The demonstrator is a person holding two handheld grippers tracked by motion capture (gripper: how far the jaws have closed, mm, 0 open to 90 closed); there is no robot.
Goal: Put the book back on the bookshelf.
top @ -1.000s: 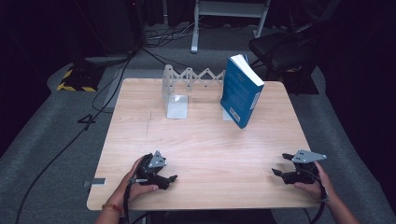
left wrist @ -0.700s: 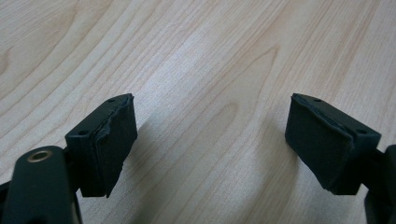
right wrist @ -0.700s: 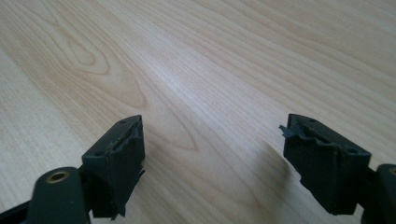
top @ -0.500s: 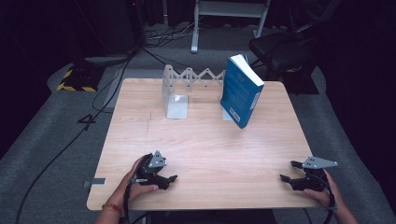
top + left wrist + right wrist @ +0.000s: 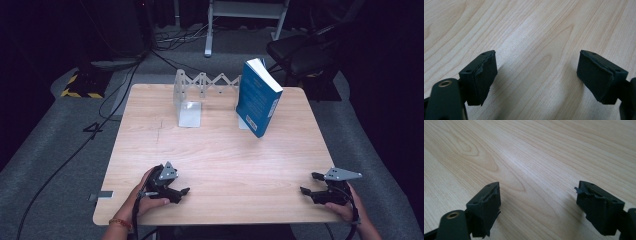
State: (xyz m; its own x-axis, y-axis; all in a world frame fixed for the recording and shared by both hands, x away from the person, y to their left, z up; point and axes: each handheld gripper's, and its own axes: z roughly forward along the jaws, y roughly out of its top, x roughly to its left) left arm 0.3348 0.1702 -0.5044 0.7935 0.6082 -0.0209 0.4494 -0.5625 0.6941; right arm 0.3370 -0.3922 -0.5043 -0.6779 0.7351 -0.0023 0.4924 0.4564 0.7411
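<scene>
Right hand-held gripper (image 5: pixel 311 184) lowered, book (image 5: pixel 257 97) well apart

Desk (image 5: pixel 215 150): rack (image 5: pixel 200 87) at the far edge, left of centre, its zigzag span running along that edge toward the right. Flat plate (image 5: pixel 190 114) on the desk just before the rack's left end. Book (image 5: pixel 257 97) standing tilted at the rack's right end, far right of centre, well apart from both near corners. Left gripper (image 5: pixel 181 192) at the near left, resting on the desk, pointing right. Right gripper (image 5: pixel 309 184) at the near right corner, pointing left toward the other. Bare desk between the two and before each pair of fingers (image 5: pixel 482 75). Chair (image 5: pixel 300 50) on the floor beyond the desk's far right corner
</scene>
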